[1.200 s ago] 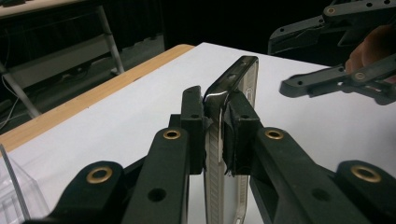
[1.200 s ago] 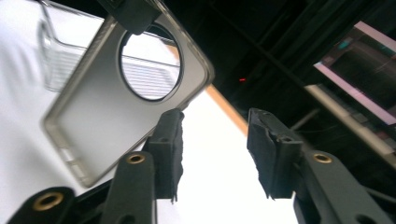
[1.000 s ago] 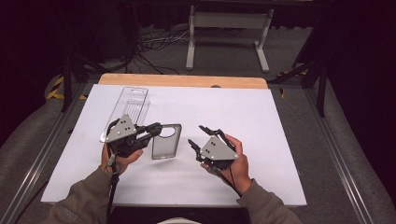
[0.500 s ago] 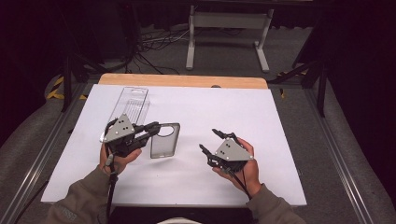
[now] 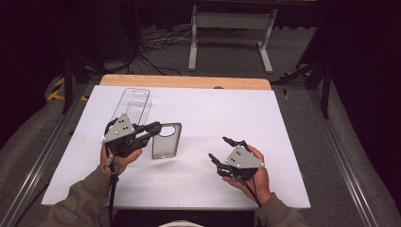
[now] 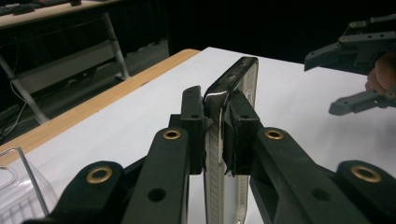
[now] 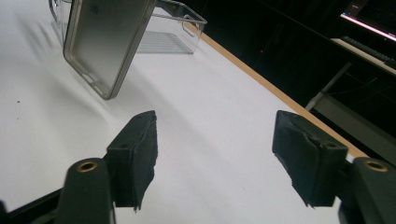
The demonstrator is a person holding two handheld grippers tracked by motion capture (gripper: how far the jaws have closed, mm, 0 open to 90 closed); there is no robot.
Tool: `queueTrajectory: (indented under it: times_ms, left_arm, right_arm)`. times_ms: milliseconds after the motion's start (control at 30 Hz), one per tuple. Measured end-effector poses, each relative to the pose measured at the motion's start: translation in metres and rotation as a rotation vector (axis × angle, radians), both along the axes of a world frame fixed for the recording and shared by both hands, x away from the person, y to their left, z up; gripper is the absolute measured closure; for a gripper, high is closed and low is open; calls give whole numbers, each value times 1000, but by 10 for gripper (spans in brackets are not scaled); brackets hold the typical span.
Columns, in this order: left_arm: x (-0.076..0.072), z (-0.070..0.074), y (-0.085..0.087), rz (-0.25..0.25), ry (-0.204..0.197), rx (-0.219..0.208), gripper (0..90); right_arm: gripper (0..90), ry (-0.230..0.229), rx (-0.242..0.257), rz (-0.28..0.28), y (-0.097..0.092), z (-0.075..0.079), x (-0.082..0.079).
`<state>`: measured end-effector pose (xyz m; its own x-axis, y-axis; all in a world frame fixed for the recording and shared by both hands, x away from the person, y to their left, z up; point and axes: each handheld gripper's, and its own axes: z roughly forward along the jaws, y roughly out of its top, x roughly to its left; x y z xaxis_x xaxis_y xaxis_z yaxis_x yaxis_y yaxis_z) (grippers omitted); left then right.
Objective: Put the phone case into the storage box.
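A clear grey phone case point(image 5: 166, 141) with a round camera hole is held at the left middle of the white table point(image 5: 222, 111). My left gripper point(image 5: 155, 128) is shut on its upper left edge; in the left gripper view the case point(image 6: 229, 140) stands on edge between the pads point(image 6: 192, 126). My right gripper point(image 5: 222, 148) is open near the front right, apart from the case. In the right gripper view the case point(image 7: 105, 42) hangs tilted above the table, well beyond the open fingertips point(image 7: 135, 154).
A clear plastic package tray point(image 5: 132, 105) lies at the back left of the table, also seen as a clear box point(image 7: 166, 30) behind the case. A wooden strip point(image 5: 184, 82) edges the far side. A metal stand point(image 5: 229, 33) is on the floor beyond.
My right gripper has drawn back toward the front right of the table, away from the case. The left gripper keeps hold of the case in about the same place.
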<state>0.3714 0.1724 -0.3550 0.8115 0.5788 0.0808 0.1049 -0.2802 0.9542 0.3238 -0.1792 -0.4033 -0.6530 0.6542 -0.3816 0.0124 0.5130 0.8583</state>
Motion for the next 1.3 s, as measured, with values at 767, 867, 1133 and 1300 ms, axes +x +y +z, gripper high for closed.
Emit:
queueTrajectory:
  times_ms: [767,867,1133,1300]
  left_arm:
    - [17,17,25,15,-35,-58,802]
    - [17,20,33,27,-42,-73,803]
    - [16,29,58,65,-58,-106,803]
    - [17,33,69,85,-72,-117,802]
  right_arm:
    - [196,13,-5,-68,-23,-14,-16]
    - [196,15,-7,-66,-23,-15,-15]
    - [196,26,-13,-63,-22,-18,-11]
    - [196,31,-14,-61,-22,-18,-10]
